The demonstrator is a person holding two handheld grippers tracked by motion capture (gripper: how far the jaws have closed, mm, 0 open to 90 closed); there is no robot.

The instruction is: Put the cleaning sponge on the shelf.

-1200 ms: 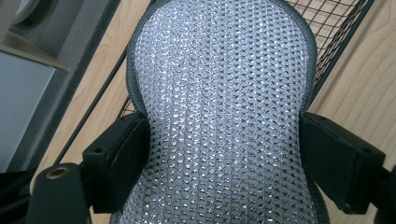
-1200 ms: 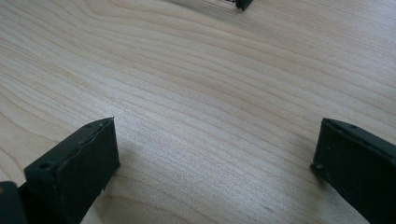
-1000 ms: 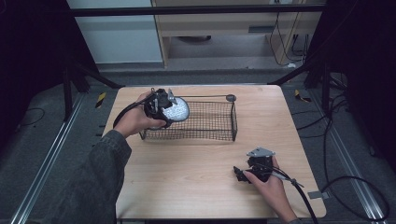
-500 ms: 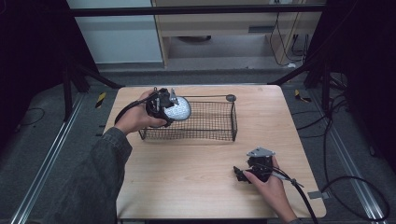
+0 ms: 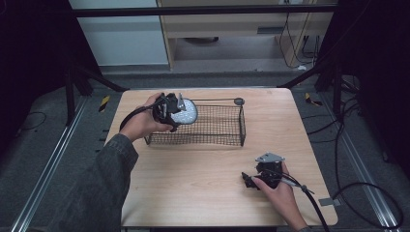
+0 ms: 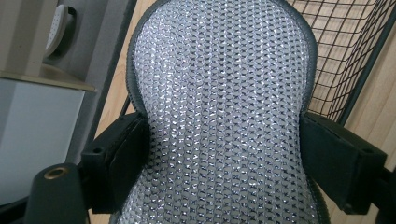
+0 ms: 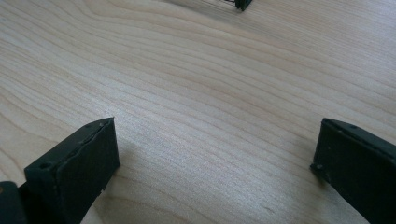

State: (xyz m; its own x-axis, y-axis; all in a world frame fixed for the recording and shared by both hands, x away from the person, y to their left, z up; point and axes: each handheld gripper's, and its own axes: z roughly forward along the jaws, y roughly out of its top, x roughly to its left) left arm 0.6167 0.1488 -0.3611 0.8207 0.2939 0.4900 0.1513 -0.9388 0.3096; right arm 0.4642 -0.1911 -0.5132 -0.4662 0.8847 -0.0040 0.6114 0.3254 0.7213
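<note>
A: Sequined pad (image 6: 219, 116), silver with a dark rim, sat in the left claw (image 5: 170, 112) over the near-left corner of the wire basket (image 5: 212, 126). Both pads (image 6: 126, 154) touched its sides, so gripped, though the jaws had just been easing apart.

B: Basket location?

A: On the tabletop (image 5: 193, 179), far half, with a round black handle knob at its far right corner.

B: Right claw (image 7: 215, 154)?

A: Jaws wide apart, nothing between them, low over bare wood near the front right, well apart from the basket.
</note>
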